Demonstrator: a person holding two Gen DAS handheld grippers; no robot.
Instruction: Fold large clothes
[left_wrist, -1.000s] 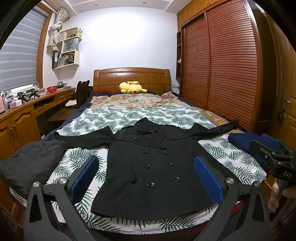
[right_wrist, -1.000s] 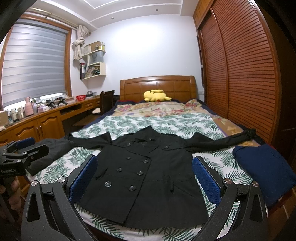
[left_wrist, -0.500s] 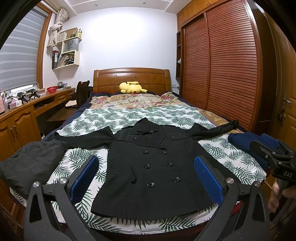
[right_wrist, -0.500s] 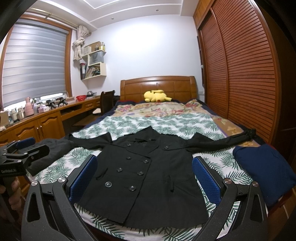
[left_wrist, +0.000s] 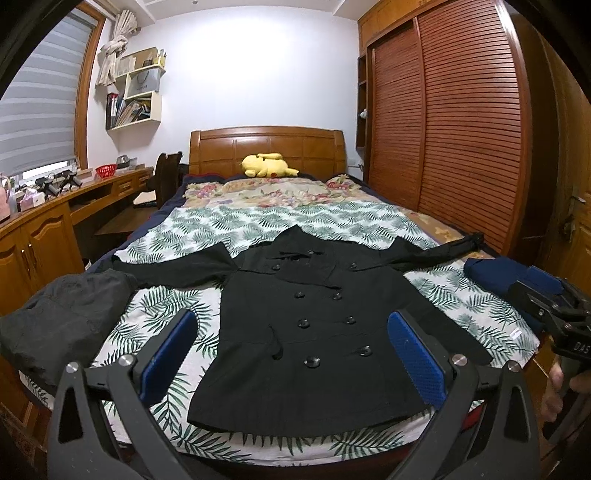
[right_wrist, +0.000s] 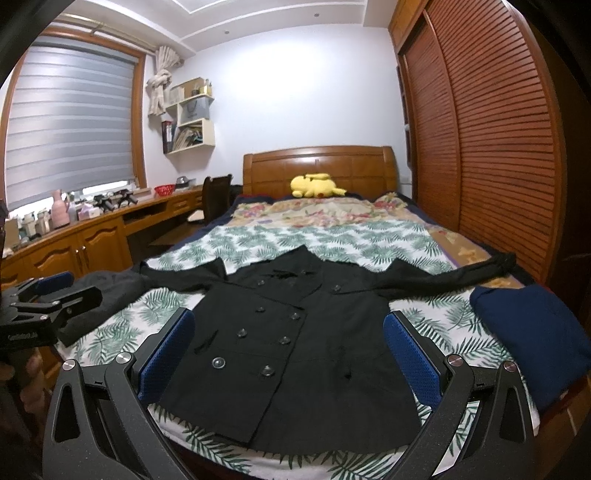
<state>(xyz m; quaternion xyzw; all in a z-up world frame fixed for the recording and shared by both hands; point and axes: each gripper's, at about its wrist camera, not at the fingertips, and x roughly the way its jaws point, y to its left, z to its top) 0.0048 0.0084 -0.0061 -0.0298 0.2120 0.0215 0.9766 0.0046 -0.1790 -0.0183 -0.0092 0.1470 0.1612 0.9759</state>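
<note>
Black coat (left_wrist: 314, 325) flat, face-up on the leaf-print sheet (left_wrist: 258, 225), hem nearest, sleeves spread crosswise; left gripper (left_wrist: 291, 354) and right gripper (right_wrist: 288, 350) hover short of the hem, wide apart, empty, equally near.

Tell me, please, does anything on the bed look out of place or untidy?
Nothing stands out. The black double-breasted coat lies flat, front up, sleeves spread, on the leaf-patterned bedspread. A folded navy garment and a dark grey garment sit at the bed's sides.
</note>
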